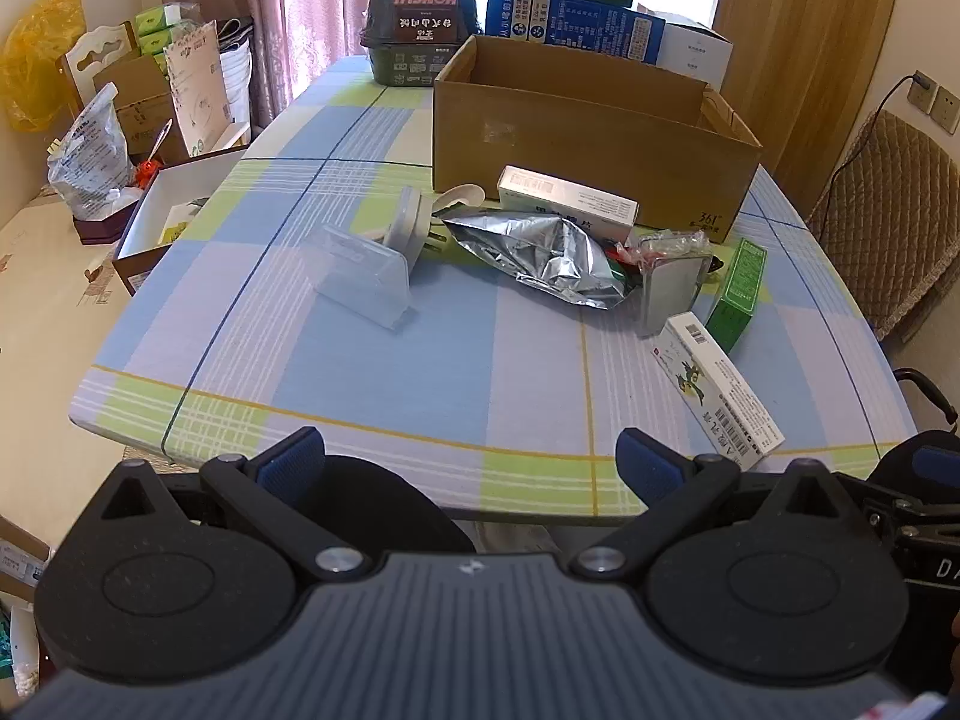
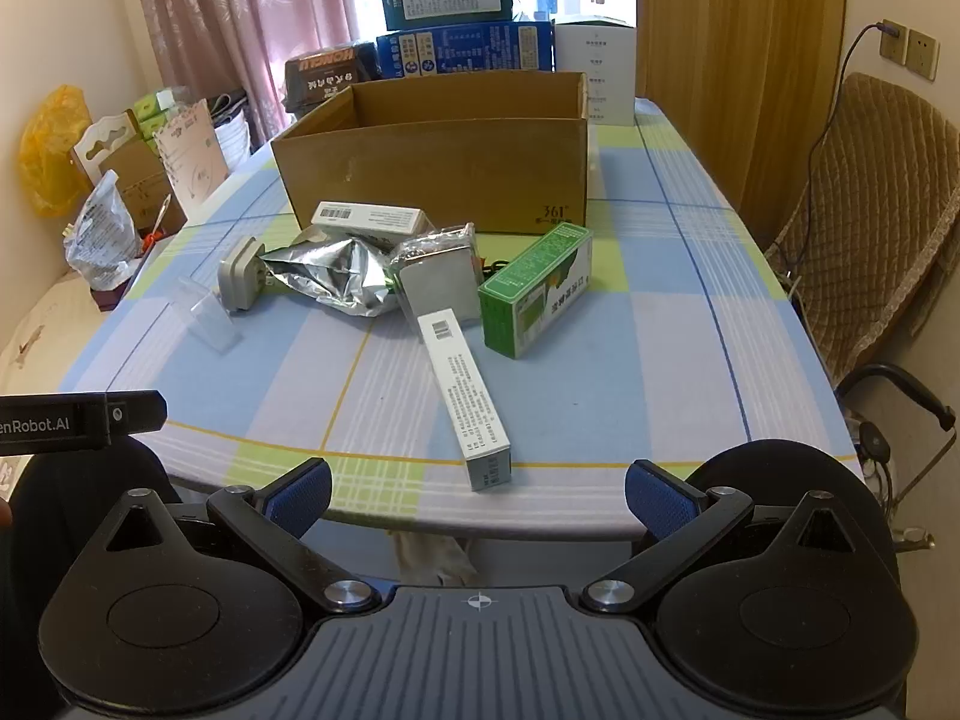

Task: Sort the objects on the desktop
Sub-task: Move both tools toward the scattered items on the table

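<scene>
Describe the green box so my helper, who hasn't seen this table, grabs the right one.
Find the open cardboard box on the checked tablecloth. In the clutter before it, nearest its marked corner, lies the green box. It alone is green; its neighbours are white or silver.

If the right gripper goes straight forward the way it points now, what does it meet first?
Probably the long white box, which lies nearest, almost centred ahead of the open right gripper. The green box is farther back. Depth is uncertain.

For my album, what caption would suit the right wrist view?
Open right gripper hovers at the edge of a checked table, facing scattered medicine boxes, a foil pouch and a cardboard box.
</scene>
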`<state>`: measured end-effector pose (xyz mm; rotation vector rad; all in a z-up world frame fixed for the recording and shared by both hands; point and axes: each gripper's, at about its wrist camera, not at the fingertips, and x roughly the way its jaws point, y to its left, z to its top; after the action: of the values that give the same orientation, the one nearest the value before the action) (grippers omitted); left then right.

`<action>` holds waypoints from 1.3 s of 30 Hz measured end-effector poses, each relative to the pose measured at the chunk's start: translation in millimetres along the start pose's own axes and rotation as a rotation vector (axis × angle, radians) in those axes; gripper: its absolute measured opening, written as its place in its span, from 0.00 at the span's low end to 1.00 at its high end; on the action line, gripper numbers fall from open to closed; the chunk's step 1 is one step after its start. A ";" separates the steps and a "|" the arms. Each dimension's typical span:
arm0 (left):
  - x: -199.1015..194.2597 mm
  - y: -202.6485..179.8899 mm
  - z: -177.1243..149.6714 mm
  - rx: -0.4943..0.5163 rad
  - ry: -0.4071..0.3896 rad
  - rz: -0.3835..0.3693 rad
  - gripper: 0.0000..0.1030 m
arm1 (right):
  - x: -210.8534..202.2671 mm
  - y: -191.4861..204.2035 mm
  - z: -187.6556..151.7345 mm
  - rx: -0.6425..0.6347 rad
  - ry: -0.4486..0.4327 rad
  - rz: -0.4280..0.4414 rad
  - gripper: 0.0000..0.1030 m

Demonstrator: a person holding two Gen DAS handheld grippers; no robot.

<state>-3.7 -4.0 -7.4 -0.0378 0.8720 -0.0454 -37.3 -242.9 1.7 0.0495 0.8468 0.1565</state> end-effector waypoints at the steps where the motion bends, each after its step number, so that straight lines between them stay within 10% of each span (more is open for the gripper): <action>1: -0.1 -0.1 -0.1 0.000 0.001 -0.001 0.99 | -0.1 0.1 0.4 0.000 0.000 -0.001 0.98; 39: 1.4 -19.3 8.7 0.033 0.010 -0.039 0.99 | -4.5 -32.4 10.4 0.050 -0.030 -0.045 0.98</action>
<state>3.3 -23.3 -1.9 -0.0236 0.8804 -0.0965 -28.6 -275.3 8.5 0.0790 0.8217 0.0918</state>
